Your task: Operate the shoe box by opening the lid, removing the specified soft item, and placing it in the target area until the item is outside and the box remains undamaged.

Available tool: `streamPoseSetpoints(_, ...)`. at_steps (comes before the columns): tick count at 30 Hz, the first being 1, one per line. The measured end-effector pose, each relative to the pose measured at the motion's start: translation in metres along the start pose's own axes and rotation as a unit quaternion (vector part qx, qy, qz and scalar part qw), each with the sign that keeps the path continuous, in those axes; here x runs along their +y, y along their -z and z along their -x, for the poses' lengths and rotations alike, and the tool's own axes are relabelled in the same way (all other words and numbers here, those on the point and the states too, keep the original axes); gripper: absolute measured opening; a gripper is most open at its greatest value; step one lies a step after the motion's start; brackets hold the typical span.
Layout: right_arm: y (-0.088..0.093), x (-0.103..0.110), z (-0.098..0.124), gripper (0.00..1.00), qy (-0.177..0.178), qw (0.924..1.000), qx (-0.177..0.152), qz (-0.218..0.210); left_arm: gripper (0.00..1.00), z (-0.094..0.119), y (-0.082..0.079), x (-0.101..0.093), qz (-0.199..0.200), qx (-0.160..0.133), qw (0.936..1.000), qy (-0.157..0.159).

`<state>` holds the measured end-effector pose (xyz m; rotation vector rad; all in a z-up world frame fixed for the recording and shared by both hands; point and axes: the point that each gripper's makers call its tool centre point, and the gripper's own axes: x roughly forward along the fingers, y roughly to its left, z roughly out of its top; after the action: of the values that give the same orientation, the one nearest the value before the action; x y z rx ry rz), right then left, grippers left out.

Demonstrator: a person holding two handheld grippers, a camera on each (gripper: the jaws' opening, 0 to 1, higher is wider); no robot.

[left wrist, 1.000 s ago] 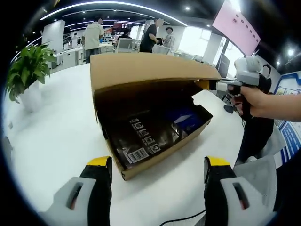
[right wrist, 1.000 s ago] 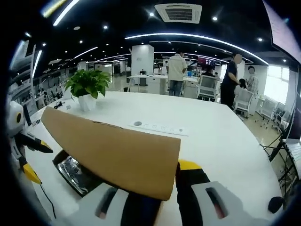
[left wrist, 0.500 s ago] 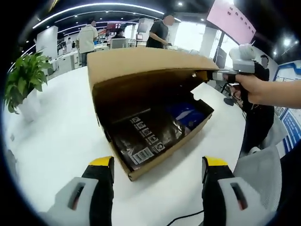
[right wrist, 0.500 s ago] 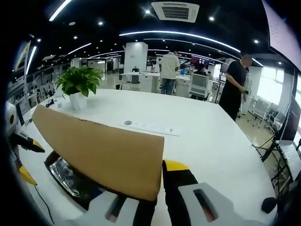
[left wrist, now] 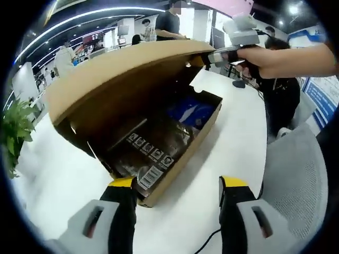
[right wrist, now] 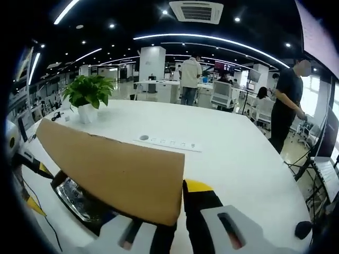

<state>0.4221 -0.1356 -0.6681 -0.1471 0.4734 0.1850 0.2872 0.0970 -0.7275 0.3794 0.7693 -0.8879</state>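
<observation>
While the right gripper (left wrist: 207, 57) lifts the lid (left wrist: 122, 66), the shoe box (left wrist: 175, 159) stands open on the white table (left wrist: 47, 174)
Left gripper view: the right gripper's jaws are clamped on the lid's free edge, a hand (left wrist: 267, 53) behind them; inside the box lie a dark plastic-wrapped package (left wrist: 153, 143) bearing a barcode label and a blue soft item (left wrist: 190, 112) at the far end. Left gripper (left wrist: 177, 185) hovers near the box's front corner, jaws apart, holding nothing. Right gripper view: the lid's cardboard edge (right wrist: 122, 177) sits between that gripper's jaws; a potted plant (right wrist: 87, 95) stands farther along the table
</observation>
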Motion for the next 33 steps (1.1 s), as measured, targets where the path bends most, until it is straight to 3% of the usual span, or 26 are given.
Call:
streamPoseSetpoints(8, 0.000, 0.001, 0.000, 0.00, -0.006, 1.0000, 0.001, 0.001, 0.53, -0.007, 0.010, 0.004, -0.087, 0.049, 0.9948, 0.018)
streamPoseSetpoints(15, -0.001, 0.001, -0.001, 0.00, -0.011, 0.9999, 0.003, 0.001, 0.51, -0.015, 0.013, 0.006, -0.095, 0.060, 0.9934, 0.023)
streamPoseSetpoints(23, -0.002, 0.001, -0.002, 0.00, -0.013, 0.9999, 0.009, 0.000, 0.46, -0.024, 0.029, 0.006, -0.135, 0.094, 0.9858, 0.033)
streamPoseSetpoints(33, -0.001, 0.001, -0.002, 0.00, -0.014, 0.9999, 0.007, 0.005, 0.43, -0.030, 0.028, 0.006, -0.143, 0.099, 0.9841, 0.039)
